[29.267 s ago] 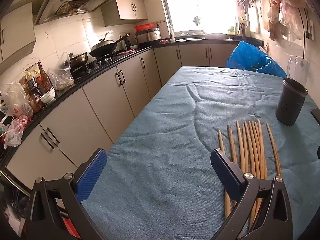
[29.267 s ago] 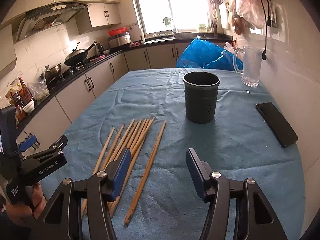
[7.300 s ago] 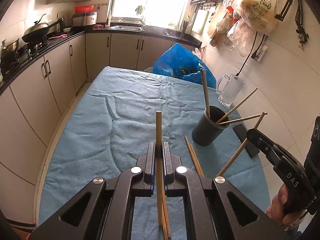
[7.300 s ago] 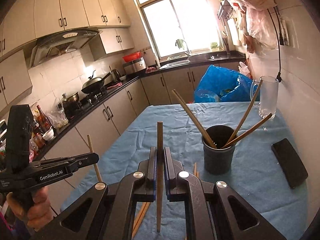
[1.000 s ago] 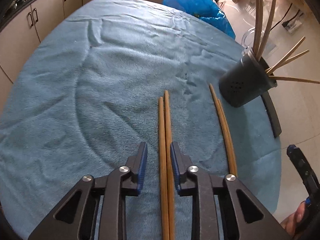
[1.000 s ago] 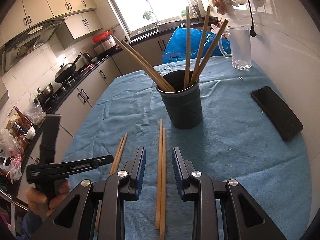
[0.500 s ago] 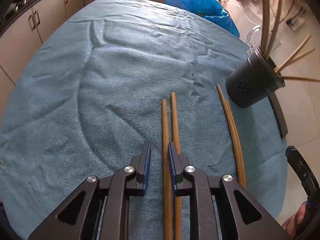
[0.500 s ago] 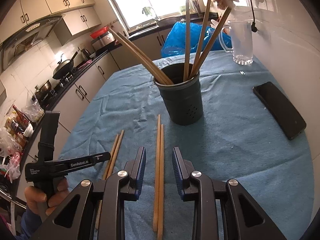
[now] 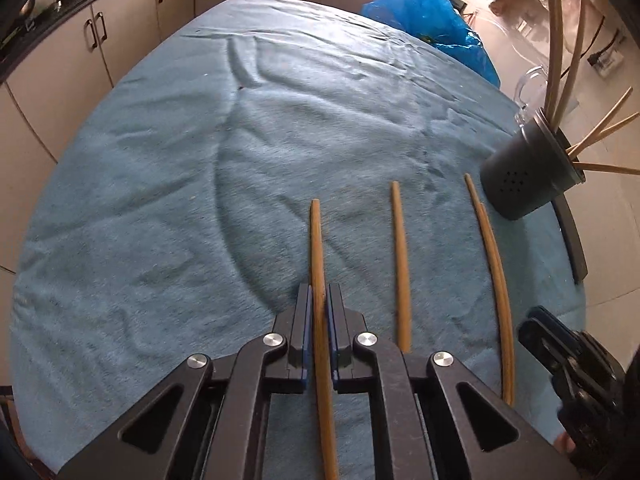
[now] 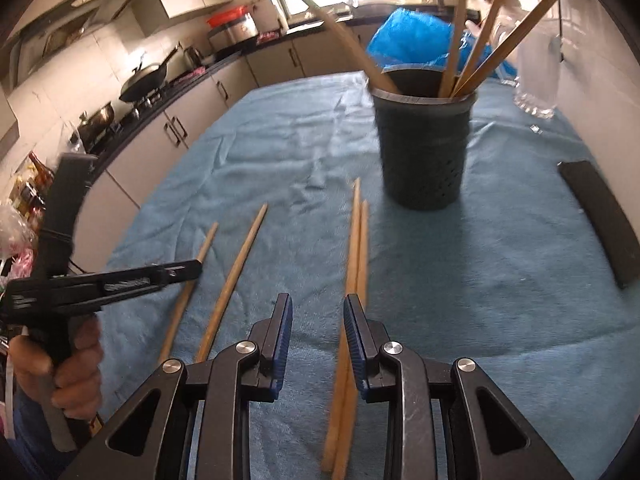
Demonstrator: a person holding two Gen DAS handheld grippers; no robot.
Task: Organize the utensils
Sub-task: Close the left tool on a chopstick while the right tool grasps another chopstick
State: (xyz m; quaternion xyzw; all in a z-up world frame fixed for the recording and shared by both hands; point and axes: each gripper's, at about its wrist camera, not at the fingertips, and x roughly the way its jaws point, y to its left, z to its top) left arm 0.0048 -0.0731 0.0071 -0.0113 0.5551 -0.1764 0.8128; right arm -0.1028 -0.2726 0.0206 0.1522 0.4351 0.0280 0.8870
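My left gripper (image 9: 319,304) is shut on one wooden chopstick (image 9: 316,240), low over the blue cloth (image 9: 160,200). A second chopstick (image 9: 401,260) lies just to its right, and a pair of chopsticks (image 9: 494,264) lies further right. The dark holder (image 9: 524,176) at the right holds several chopsticks. My right gripper (image 10: 318,312) is open low over the cloth, with the pair of chopsticks (image 10: 356,264) along its right finger. The holder (image 10: 424,140) stands ahead of it. The left gripper (image 10: 120,280) shows at the left, with the two chopsticks (image 10: 236,272) by it.
A black phone (image 10: 600,216) lies on the cloth at the right. A glass jug (image 10: 538,76) and a blue plastic bag (image 10: 420,40) stand behind the holder. Kitchen cabinets and a stove run along the left side.
My left gripper has shut on the left chopstick and drawn it away from its neighbour. My right gripper has moved lower and closer to the pair and the holder.
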